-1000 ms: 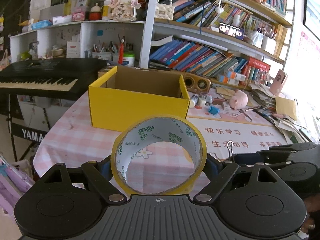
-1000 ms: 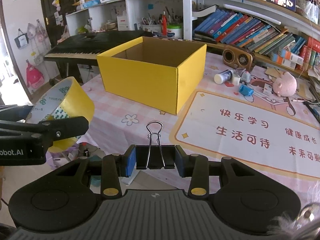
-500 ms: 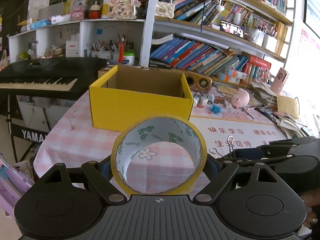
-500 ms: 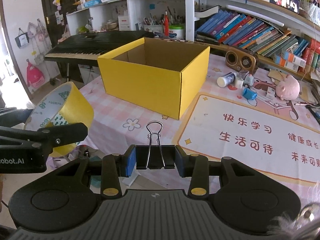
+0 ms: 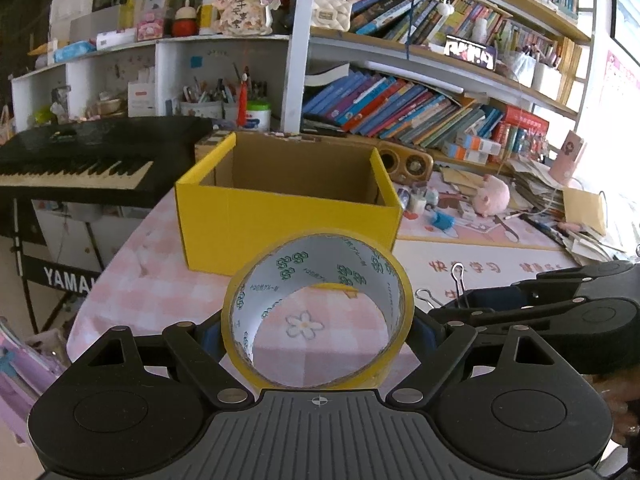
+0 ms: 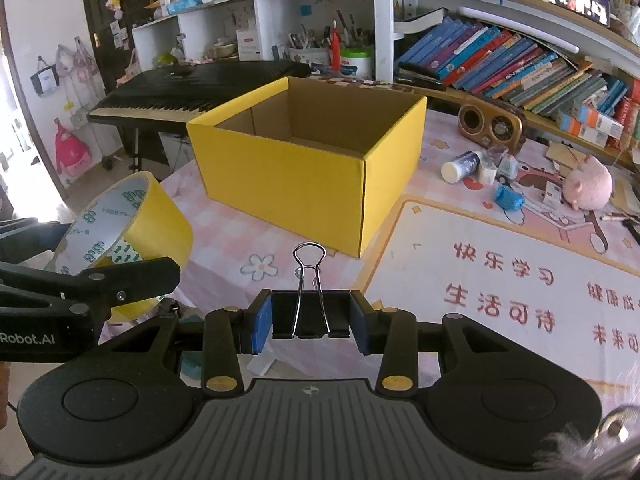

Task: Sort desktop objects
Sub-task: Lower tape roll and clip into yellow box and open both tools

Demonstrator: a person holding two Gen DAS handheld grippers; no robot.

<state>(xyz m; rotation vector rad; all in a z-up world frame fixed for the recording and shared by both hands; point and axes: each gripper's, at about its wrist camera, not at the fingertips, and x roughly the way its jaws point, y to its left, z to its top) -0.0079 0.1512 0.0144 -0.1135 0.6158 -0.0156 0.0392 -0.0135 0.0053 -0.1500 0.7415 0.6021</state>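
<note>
My left gripper [image 5: 318, 334] is shut on a roll of yellow tape [image 5: 240, 312], held upright with its hole facing me; the same tape roll [image 6: 160, 220] shows at the left of the right wrist view. My right gripper [image 6: 311, 316] is shut on a black binder clip [image 6: 310, 314] with its wire handles pointing up; that clip [image 5: 466, 300] also appears at the right of the left wrist view. An open yellow cardboard box [image 5: 288, 224] stands ahead on the pink checked tablecloth; in the right wrist view the box [image 6: 312, 168] looks empty as far as I can see.
A black keyboard [image 5: 80, 160] stands left of the table. Small bottles [image 6: 464, 166], a blue item [image 6: 509, 197], a pink plush pig [image 6: 590, 186] and a wooden speaker [image 6: 490, 124] lie right of the box. A printed mat [image 6: 520, 280] covers the right side. Bookshelves [image 5: 400, 112] rise behind.
Both grippers have moved a little closer to the yellow box, which looks larger now. Each still holds its object the same way.
</note>
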